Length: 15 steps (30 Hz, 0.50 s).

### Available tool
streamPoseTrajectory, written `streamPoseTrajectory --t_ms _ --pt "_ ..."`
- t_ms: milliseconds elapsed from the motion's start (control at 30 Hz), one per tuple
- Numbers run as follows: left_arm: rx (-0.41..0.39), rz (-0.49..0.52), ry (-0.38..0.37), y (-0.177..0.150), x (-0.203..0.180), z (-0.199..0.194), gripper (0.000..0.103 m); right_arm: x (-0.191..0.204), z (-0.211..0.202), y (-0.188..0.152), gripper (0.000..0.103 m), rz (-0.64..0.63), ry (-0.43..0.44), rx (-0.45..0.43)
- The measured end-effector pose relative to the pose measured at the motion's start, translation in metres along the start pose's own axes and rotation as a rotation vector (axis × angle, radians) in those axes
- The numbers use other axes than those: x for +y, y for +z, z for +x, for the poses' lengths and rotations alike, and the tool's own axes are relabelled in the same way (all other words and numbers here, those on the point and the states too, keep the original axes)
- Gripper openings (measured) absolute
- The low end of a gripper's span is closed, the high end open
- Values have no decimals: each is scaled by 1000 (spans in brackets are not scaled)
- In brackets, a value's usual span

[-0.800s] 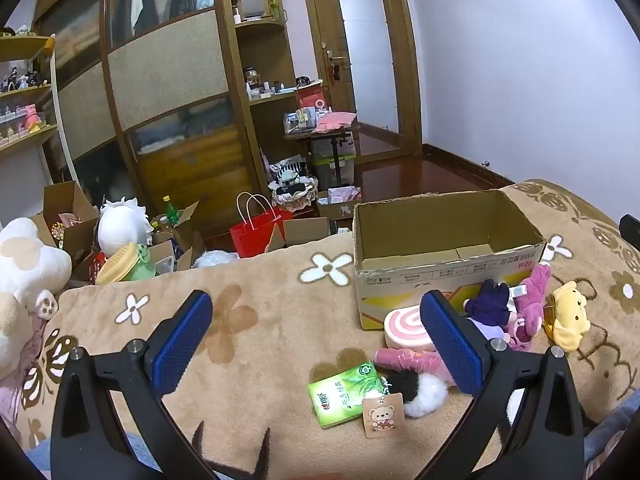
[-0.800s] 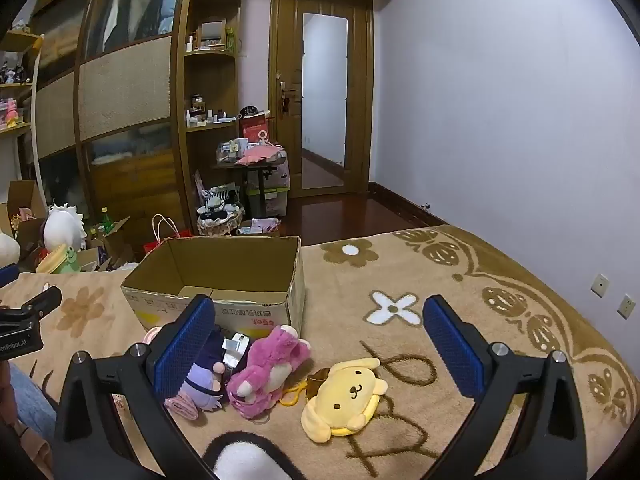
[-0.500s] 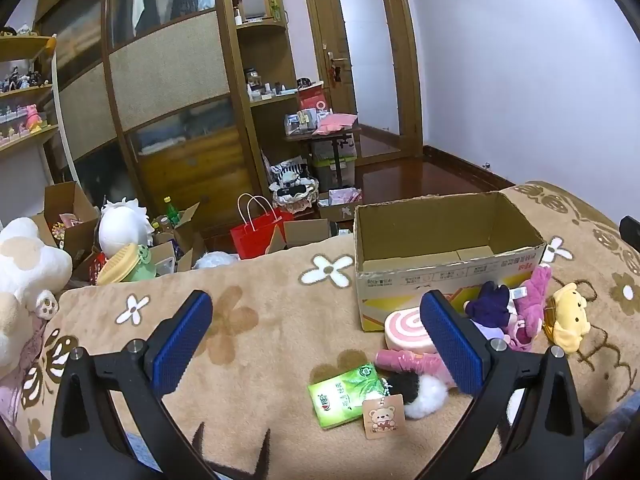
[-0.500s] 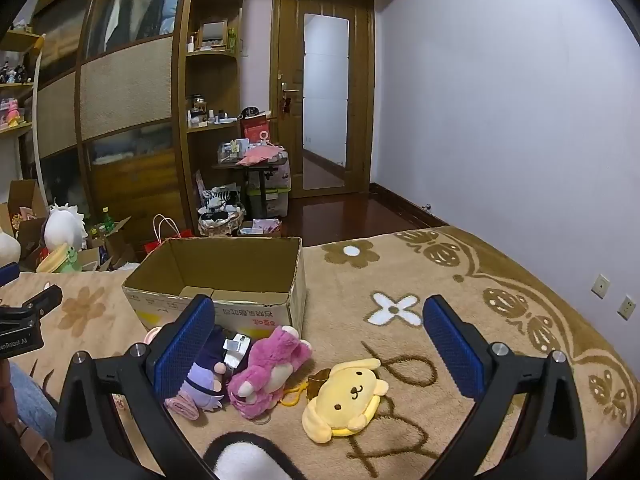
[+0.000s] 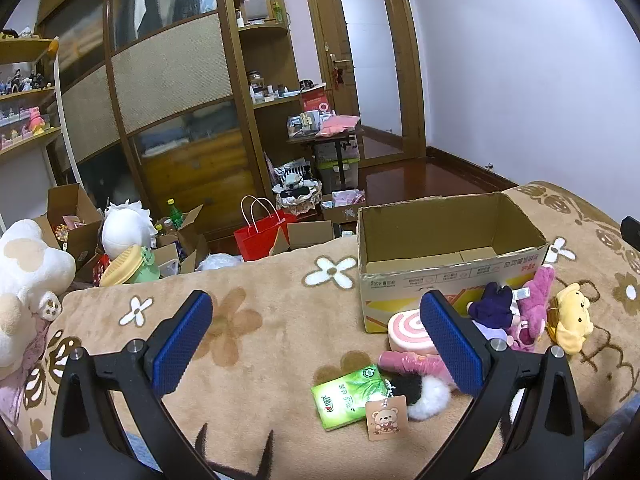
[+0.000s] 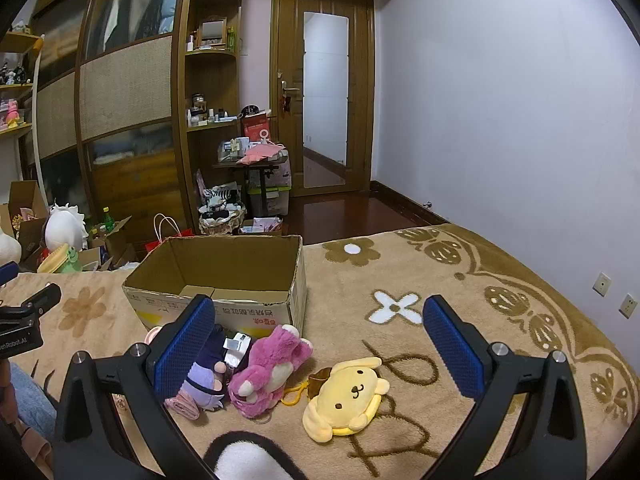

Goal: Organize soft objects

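An open, empty cardboard box (image 5: 448, 236) (image 6: 224, 268) stands on a tan flowered blanket (image 5: 248, 336). In front of it lie a pink swirl cushion (image 5: 408, 330), a purple plush (image 5: 494, 308) (image 6: 204, 376), a pink plush bear (image 5: 534, 304) (image 6: 268, 368) and a yellow dog plush (image 5: 572, 318) (image 6: 346, 394). A green tissue pack (image 5: 346, 394), a bear tag (image 5: 386, 420) and a black-and-white furry item (image 5: 416, 394) lie nearer. My left gripper (image 5: 316, 338) is open and empty above the blanket. My right gripper (image 6: 318, 340) is open and empty above the plushes.
A large white plush (image 5: 24, 280) sits at the blanket's left edge. Beyond the bed are floor boxes, a red bag (image 5: 260, 236), a wardrobe (image 5: 160, 100) and a small cluttered table (image 6: 256, 164). A black-and-white plush (image 6: 248, 458) lies at the right view's bottom.
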<state>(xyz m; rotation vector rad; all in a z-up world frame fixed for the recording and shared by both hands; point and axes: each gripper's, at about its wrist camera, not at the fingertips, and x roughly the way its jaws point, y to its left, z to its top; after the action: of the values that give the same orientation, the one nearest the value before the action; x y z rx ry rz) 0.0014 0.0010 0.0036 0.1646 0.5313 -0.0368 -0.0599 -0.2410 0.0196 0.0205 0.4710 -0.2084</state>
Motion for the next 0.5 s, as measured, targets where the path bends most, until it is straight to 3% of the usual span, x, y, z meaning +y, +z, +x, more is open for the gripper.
streamPoseTrajectory --t_ms 500 --pt "-2 1 1 -1 0 0 103 0 0 0 103 1 1 4"
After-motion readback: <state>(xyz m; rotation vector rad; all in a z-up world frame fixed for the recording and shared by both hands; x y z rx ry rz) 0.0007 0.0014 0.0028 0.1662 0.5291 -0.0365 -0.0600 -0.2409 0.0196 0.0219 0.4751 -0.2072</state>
